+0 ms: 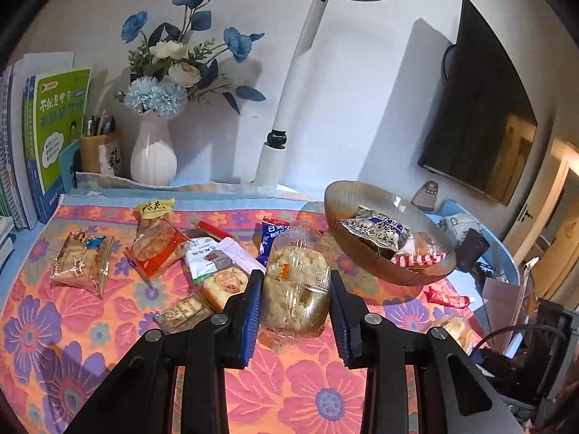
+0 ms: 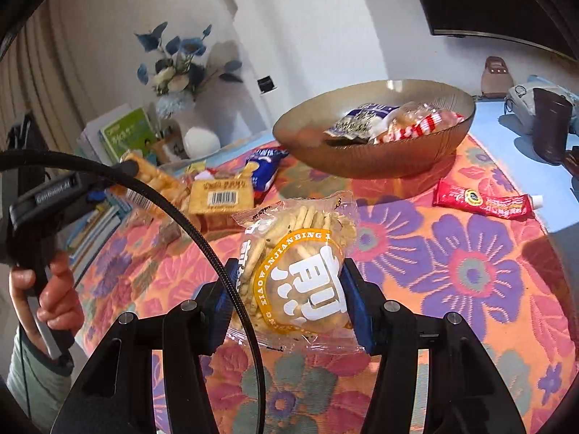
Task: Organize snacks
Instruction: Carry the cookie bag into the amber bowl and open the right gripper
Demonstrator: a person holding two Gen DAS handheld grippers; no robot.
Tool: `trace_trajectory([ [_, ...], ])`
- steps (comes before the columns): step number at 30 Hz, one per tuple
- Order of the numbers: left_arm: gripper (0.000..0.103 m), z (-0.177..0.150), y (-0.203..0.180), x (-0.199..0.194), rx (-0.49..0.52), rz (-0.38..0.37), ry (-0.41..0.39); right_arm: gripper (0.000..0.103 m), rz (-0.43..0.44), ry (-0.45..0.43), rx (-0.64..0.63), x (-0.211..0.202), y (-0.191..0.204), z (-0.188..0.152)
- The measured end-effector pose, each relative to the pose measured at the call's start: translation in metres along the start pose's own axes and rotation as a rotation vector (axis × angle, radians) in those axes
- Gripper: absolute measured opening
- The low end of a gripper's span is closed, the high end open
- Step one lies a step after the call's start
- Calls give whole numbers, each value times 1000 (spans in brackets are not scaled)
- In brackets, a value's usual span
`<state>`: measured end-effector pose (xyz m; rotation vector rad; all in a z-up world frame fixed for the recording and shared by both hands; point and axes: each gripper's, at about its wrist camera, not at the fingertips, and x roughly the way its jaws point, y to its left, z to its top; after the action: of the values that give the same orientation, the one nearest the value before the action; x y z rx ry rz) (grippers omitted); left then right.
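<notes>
My left gripper [image 1: 294, 289] is shut on a clear-wrapped puffed rice cake [image 1: 295, 289], held above the flowered cloth. To its upper right stands a brown ribbed bowl [image 1: 365, 249] with several wrapped snacks inside. My right gripper [image 2: 289, 289] is shut on a clear bag of round crackers with an orange ring label [image 2: 296, 271], lifted over the cloth, with the bowl [image 2: 362, 159] beyond it. Loose snack packets [image 1: 152, 249] lie scattered on the cloth at left. A person's hand [image 2: 54, 289] holds the left gripper's handle at the left edge.
A white vase of blue flowers [image 1: 153, 155], books [image 1: 54, 133], a pen cup [image 1: 99, 152] and a lamp post [image 1: 286, 115] line the back. A red tube [image 2: 485, 200] lies right of the bowl. A dark cup [image 2: 550, 126] stands far right. A black cable [image 2: 202, 238] arcs across the right wrist view.
</notes>
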<state>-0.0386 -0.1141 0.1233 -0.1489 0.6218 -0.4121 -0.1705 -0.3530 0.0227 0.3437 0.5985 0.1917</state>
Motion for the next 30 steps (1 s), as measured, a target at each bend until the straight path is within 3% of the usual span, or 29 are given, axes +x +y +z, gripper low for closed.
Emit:
trace_trajectory([
  [5,33,17,-18,-3,16,-44,-31,54,-38,-41,-11,-7,1,14],
  [10,33,69,-57,1,55,-144,-90,54,-103,-131,23,-15,-5,63],
  [17,33,123,-119,66,105,-191,-85,54,-273,-227,88,-1,-32,122],
  [22,33,134,-137,125,134,-212,-8,57,-302,-191,55,30,-47,148],
  [23,37,132,-140,138,147,-199,21,63,-316,-175,49,35,-50,151],
  [24,56,128,-143,146,158,-170,42,67,-336,-165,45,38,-51,150],
  [26,72,120,-139,152,174,-122,60,72,-350,-169,26,32,-52,139],
  [30,72,96,-113,123,151,-118,42,73,-283,-164,-26,11,-36,109],
])
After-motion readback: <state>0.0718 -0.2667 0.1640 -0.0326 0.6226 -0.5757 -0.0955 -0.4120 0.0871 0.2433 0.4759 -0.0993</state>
